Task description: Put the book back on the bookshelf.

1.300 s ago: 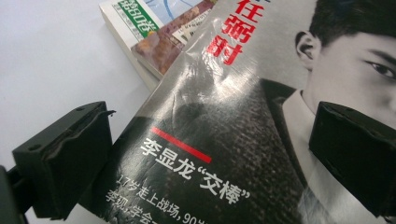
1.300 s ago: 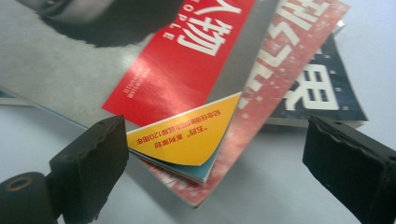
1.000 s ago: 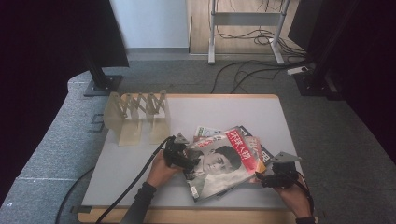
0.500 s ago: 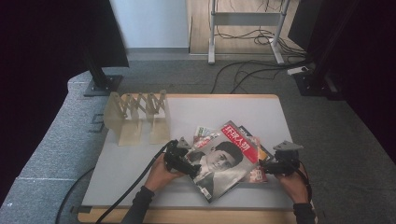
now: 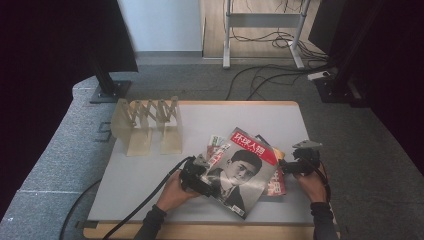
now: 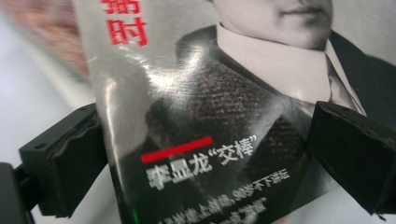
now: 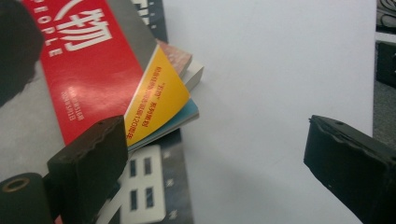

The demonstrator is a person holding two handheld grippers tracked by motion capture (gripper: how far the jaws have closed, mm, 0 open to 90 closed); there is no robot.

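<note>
From the high view, a glossy magazine with a red title band and a black-and-white portrait on its cover (image 5: 242, 172) lies tilted on the pale grey table top (image 5: 150, 172). It rests on top of a few other magazines and booklets (image 5: 272, 182), near the front edge. The left gripper (image 5: 197, 177) sits at the magazine's left edge and touches it. The person's left hand (image 5: 175, 192) holds that gripper, and a black cable (image 5: 135, 212) trails off from it toward the front edge. The right gripper (image 5: 295, 165) is just beside the right side of the pile, held by the right hand (image 5: 312, 182). A pale wooden zig-zag rack (image 5: 147, 122) stands well apart, at the back left of the table.

In the left gripper view, the magazine cover (image 6: 224, 116) lies between the two black jaws. The jaws are spread wide, one at each side of it. I cannot tell if they touch the cover.

In the right gripper view, the jaws are spread wide too, with bare table (image 7: 280, 93) between them. The red band of the magazine (image 7: 88, 60) is at the left. A yellow page with red writing (image 7: 156, 100) curls up from the pile, just beside the left jaw.
</note>
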